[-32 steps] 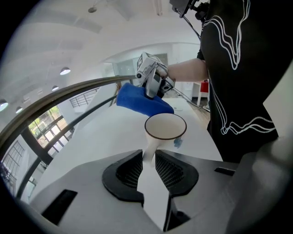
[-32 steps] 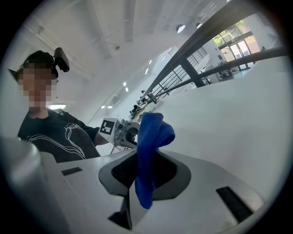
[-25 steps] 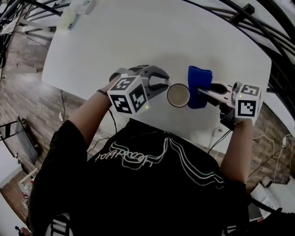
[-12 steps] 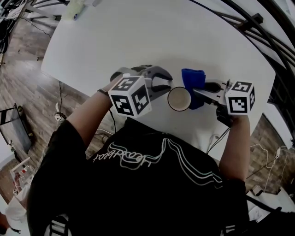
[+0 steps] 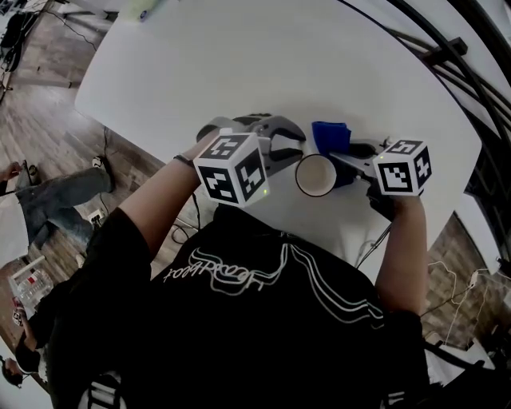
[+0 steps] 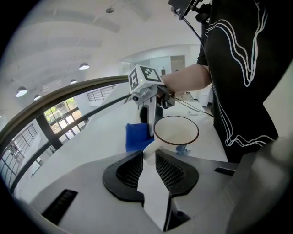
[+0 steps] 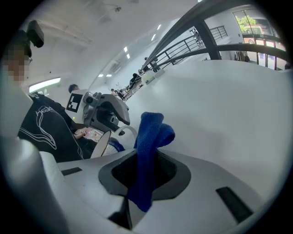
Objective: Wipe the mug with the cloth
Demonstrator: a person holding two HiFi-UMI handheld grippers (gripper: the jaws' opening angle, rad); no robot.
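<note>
A white mug point(image 5: 316, 175) with a dark rim point(image 6: 176, 130) is held just above the white table point(image 5: 263, 64), between the two grippers. My left gripper point(image 5: 289, 152) is shut on the mug's handle point(image 6: 147, 153), which sits between its black pads. My right gripper point(image 5: 342, 153) is shut on a blue cloth point(image 5: 329, 135) that sticks out past its jaws point(image 7: 151, 132). The cloth lies against the mug's far right side. In the right gripper view the mug point(image 7: 103, 141) shows tilted at the left, with the left gripper point(image 7: 107, 112) behind it.
The table's near edge point(image 5: 200, 172) runs close under both hands. A small light object point(image 5: 142, 8) lies at the table's far left corner. Dark curved railings point(image 5: 455, 48) run behind the table. A person's legs point(image 5: 56, 196) show on the wooden floor at left.
The right gripper has carried the blue cloth leftward and closer against the mug. The mug and left gripper have shifted slightly up the picture. A person's legs have come into view at left.
</note>
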